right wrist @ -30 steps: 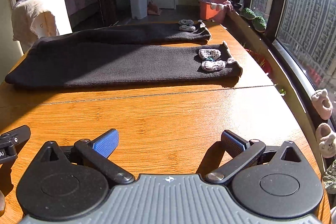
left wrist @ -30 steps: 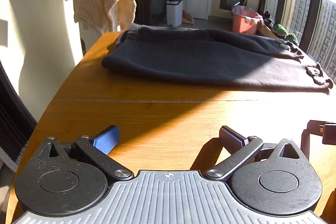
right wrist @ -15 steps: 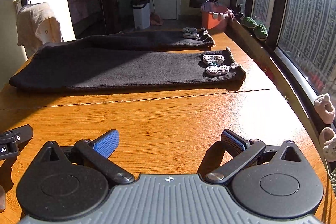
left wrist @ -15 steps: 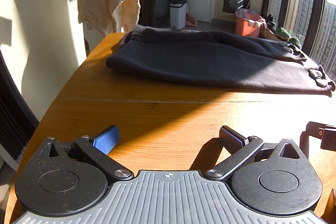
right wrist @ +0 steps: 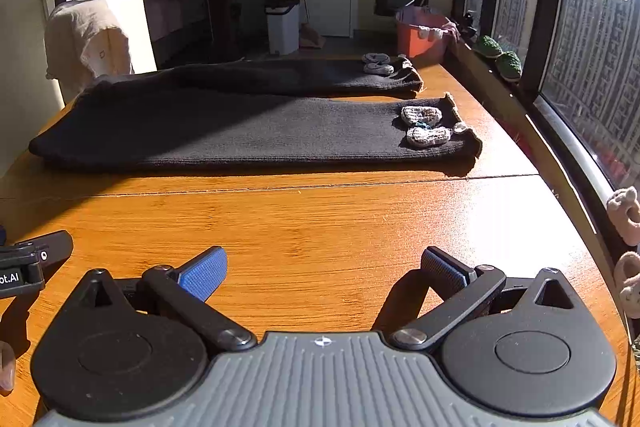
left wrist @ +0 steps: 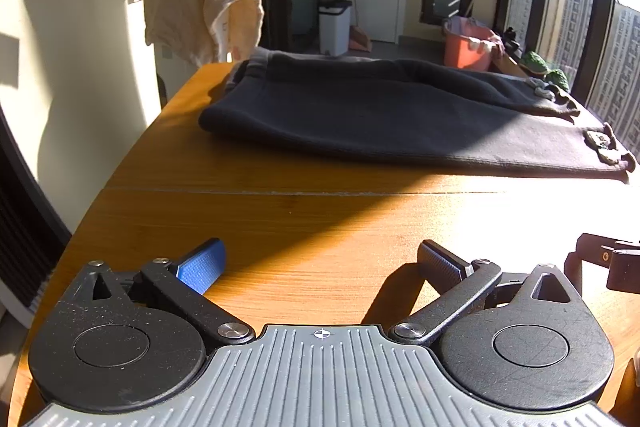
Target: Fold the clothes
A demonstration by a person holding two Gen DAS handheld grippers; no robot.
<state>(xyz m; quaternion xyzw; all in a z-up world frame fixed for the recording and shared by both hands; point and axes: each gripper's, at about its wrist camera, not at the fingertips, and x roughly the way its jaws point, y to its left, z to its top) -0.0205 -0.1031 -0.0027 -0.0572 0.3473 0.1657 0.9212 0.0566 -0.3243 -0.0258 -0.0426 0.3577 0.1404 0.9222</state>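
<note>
On the orange wooden table, dark knitted trousers spread flat, unfolded; left tongs and right tongs apart, empty, well short; reach to hems probably next.

Wooden table in hard sunlight. Tall windows at 2 o'clock, high-rises outside. White bin and orange tub at 12; cream cloth at 11.
</note>
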